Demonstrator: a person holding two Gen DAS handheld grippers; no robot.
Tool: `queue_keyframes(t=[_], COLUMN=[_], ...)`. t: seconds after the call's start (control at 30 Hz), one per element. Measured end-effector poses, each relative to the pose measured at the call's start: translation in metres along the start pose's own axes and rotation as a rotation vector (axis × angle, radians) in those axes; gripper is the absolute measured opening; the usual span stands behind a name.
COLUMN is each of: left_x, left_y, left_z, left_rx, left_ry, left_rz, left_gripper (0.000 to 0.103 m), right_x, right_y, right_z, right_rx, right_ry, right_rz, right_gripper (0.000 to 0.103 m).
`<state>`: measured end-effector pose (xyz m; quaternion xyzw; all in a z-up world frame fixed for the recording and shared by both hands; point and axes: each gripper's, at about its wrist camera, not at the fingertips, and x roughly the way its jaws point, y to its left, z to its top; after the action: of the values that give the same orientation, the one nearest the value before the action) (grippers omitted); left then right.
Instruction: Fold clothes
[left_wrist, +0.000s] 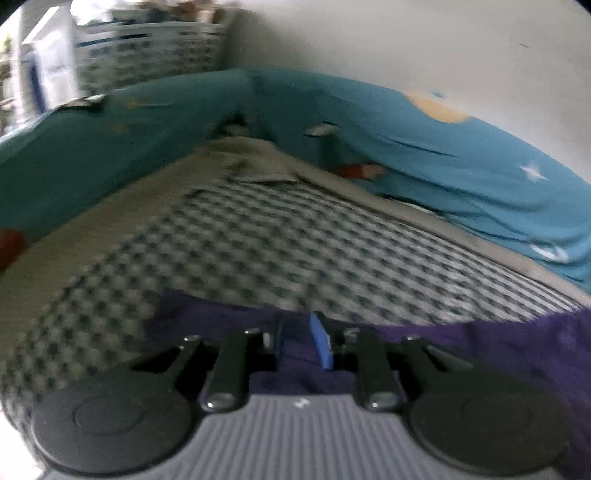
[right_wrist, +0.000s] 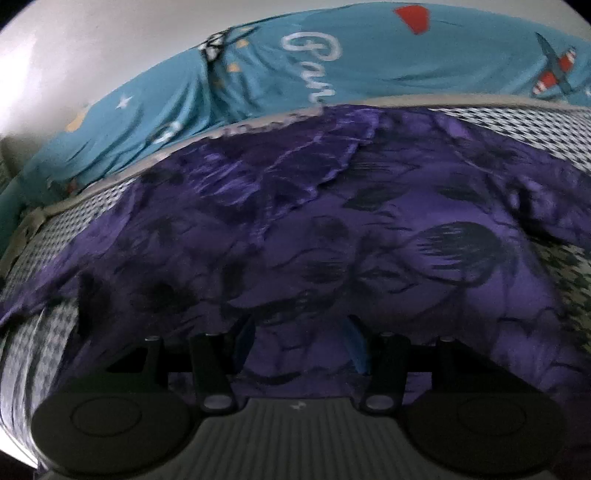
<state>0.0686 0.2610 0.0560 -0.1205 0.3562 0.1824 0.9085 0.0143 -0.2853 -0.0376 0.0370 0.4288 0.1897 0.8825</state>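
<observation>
A purple garment with dark leaf prints (right_wrist: 369, 221) lies spread and wrinkled over a checked bed sheet (right_wrist: 55, 229). Its upper part carries a shinier folded layer. In the right wrist view my right gripper (right_wrist: 301, 347) rests at the garment's near edge with its blue fingers (right_wrist: 356, 350) apart, and the cloth hides their tips. In the left wrist view my left gripper (left_wrist: 303, 339) is shut on an edge of the same purple garment (left_wrist: 480, 343). That edge is lifted a little over the checked sheet (left_wrist: 277, 240).
A teal padded surround with stars, planes and lettering (left_wrist: 461, 166) (right_wrist: 369, 66) borders the bed along two sides, against a white wall. Crumpled beige cloth (left_wrist: 251, 155) lies in the far corner. White storage baskets (left_wrist: 147, 51) stand beyond the surround.
</observation>
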Motion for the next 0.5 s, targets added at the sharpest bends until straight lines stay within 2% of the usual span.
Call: queue_keyframes(t=[0.1,0.27,0.43,0.5], left_x=[-0.002,-0.013,-0.023,-0.025], left_y=[-0.025,-0.068,-0.115,-0.132], left_z=[-0.007,-0.021,-0.047,-0.059], left_rx=[0.042,0.132,0.225,0.262], left_ry=[0.033,0.082,0.165,0.200], left_rz=[-0.094,-0.288,-0.487,-0.537], left_gripper=[0.019,0.029,0.030,0.030], right_x=[0.001,0.005,0.008,0.007], right_y=[0.012,0.021,0.019,0.017], right_z=[-0.003,-0.006,-0.006,-0.006], right_rx=[-0.039,-0.087,-0.083,-0.081], right_ry=[-0.001,0.006,0.015,0.016], right_rz=[0.034,0.034,0.027,0.024], right_gripper=[0.053,0.053,0.053,0.053])
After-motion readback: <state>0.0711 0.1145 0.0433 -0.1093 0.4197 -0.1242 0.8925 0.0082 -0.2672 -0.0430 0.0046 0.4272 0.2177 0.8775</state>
